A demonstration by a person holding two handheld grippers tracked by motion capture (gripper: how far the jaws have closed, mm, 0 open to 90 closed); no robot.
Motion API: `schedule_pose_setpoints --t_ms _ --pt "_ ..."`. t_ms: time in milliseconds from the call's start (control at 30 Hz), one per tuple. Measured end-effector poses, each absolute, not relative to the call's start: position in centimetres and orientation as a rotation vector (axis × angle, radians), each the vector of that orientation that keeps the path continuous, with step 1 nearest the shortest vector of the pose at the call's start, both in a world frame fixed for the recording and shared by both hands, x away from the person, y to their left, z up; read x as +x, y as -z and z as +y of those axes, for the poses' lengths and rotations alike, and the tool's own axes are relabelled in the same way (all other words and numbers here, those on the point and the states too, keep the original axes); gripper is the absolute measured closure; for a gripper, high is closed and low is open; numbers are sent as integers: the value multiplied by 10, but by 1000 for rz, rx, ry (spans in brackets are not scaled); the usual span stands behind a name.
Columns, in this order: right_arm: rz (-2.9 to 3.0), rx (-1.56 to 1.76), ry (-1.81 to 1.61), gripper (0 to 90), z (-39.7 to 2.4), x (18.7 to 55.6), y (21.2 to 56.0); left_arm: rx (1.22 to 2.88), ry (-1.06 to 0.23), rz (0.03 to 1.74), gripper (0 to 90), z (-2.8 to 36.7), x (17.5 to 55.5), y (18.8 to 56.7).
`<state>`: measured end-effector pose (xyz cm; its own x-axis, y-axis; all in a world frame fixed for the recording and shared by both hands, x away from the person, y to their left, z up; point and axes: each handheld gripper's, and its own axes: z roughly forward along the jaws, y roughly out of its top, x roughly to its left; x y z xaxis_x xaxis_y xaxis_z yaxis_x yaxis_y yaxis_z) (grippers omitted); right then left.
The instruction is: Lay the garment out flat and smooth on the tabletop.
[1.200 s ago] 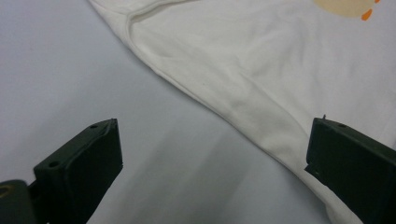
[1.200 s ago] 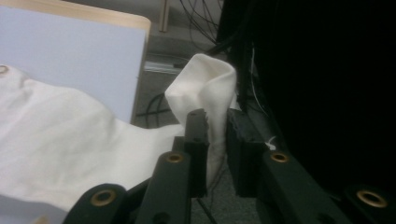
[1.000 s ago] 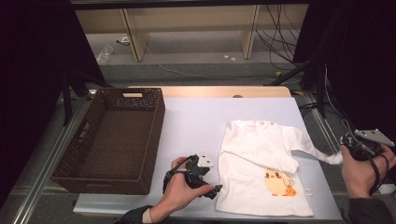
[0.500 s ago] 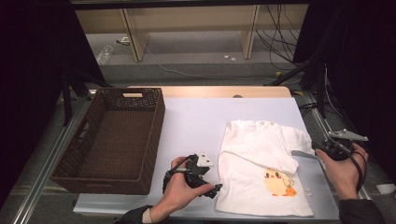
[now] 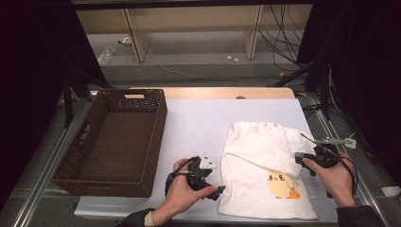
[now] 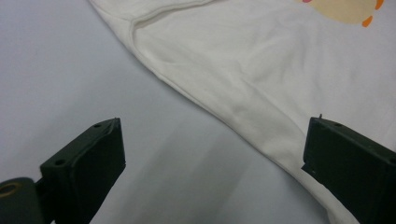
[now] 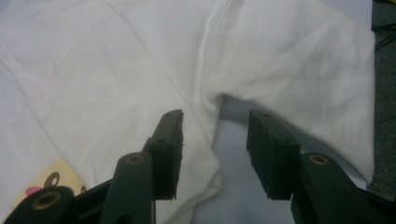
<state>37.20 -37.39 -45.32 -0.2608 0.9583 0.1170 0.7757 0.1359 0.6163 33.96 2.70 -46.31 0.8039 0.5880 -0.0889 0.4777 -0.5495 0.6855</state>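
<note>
A white shirt (image 5: 267, 175) with a yellow chick print is laid flat on the near right part of the bench (image 5: 208, 118); its lower hem is close to the near edge, and its right sleeve is folded in over the body near the right edge. One second earlier, that sleeve was seen drawn out past the right edge toward the right gripper (image 5: 302, 158); it has since been brought inward and released. The jaws of the right gripper have just been opening; in the right gripper view they are seen about half apart above the sleeve fold, with bare bench and cloth edge between them and nothing clamped. The left gripper (image 5: 215, 187) is held beside the shirt's near left side; in the left gripper view its jaws are seen set wide, one over bare bench and one over the cloth, with nothing gripped; no change of position is seen against the earlier frames. A brown wicker basket (image 5: 80, 161) stands at the left edge, well apart from the shirt. It is judged that the first sleeve fold is complete; the left side remains to be folded.
</note>
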Motion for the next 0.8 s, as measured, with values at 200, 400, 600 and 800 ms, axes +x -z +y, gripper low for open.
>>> schedule_pose_setpoints --t_ms 200,400,600,800 --pt "2169 1743 -827 609 -371 373 461 2258 -194 782 50 27 340 463" --pt "2222 1756 -784 755 -368 373 462 2254 -197 790 53 26 341 463" --pt "2225 1756 -795 816 -367 373 459 2253 -197 781 57 22 341 462" --pt "2237 1737 -778 818 -367 373 457 2230 -204 791 66 23 342 461"
